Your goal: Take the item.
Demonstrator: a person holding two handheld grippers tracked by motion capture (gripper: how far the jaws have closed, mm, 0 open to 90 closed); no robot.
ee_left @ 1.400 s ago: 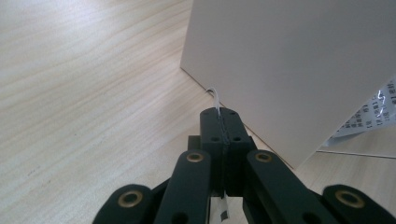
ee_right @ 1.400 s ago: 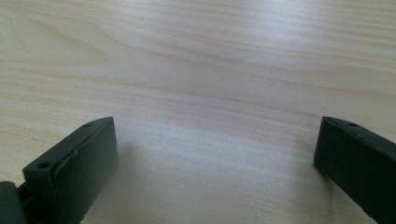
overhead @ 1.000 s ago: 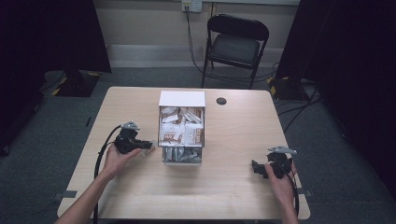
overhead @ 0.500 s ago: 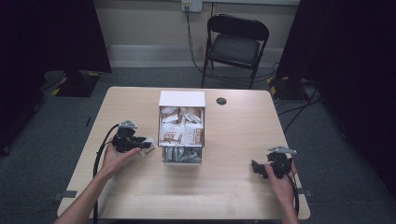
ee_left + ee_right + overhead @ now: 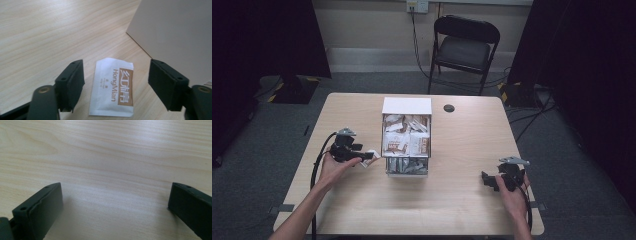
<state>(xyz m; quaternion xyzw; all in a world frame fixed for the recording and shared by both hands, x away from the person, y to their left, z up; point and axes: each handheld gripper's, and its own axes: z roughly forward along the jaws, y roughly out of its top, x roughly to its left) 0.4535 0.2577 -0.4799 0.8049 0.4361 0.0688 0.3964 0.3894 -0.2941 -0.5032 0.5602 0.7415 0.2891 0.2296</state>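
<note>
A white sachet (image 5: 113, 87) with a brown "HongMian" label lies flat on the wooden table (image 5: 462, 195), just left of the white box (image 5: 407, 137). My left gripper (image 5: 115, 85) stands over it; its jaws have just been opening, and the pads (image 5: 72, 83) are clear of the sachet on both sides. In the high view the same gripper (image 5: 368, 158) points right at the sachet (image 5: 373, 154). My right gripper (image 5: 486, 181) rests near the table's right front, jaws wide with bare wood between them (image 5: 115, 205).
The open white box holds several sachets in its back section (image 5: 406, 136) and grey packets in the front one (image 5: 407, 166). Its side wall (image 5: 175, 37) rises close to the right of my left gripper. A dark round disc (image 5: 449, 108) lies behind it. A folding chair (image 5: 464, 47) stands beyond the table.
My left gripper has drawn back a little to the left and its jaws have parted, leaving the sachet lying on the table. The right hand has stayed put.
</note>
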